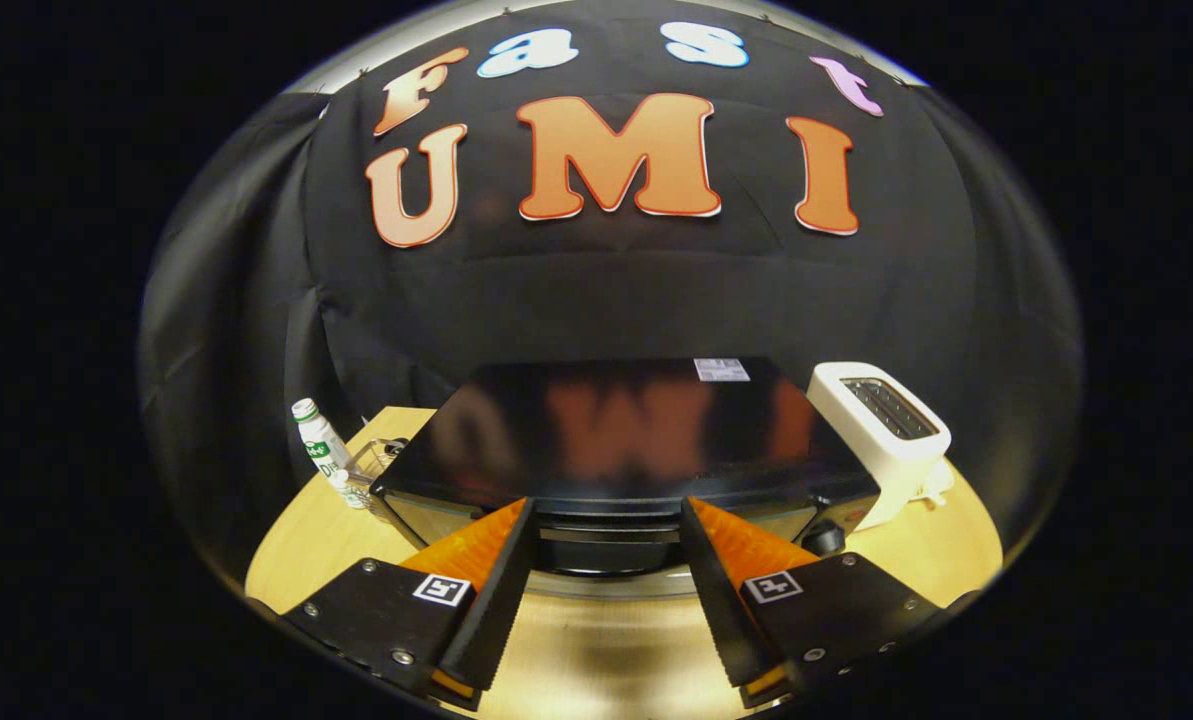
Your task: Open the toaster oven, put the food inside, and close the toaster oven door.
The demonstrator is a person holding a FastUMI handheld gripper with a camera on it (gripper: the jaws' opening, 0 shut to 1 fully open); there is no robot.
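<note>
The toaster oven is a black box with a glossy top, standing on the wooden table right in front of me. My gripper is open, its fingers spread wide and reaching the oven's upper front edge. Between the fingertips lies a dark horizontal bar on the oven's front, likely the door handle; neither finger presses on it. I cannot tell whether the door is shut or ajar. A dark knob sits on the front just right of the right finger.
A white pop-up toaster stands close against the oven's right side. Left of the oven are a small white bottle with a green label and a clear container. Black cloth forms the wall behind.
</note>
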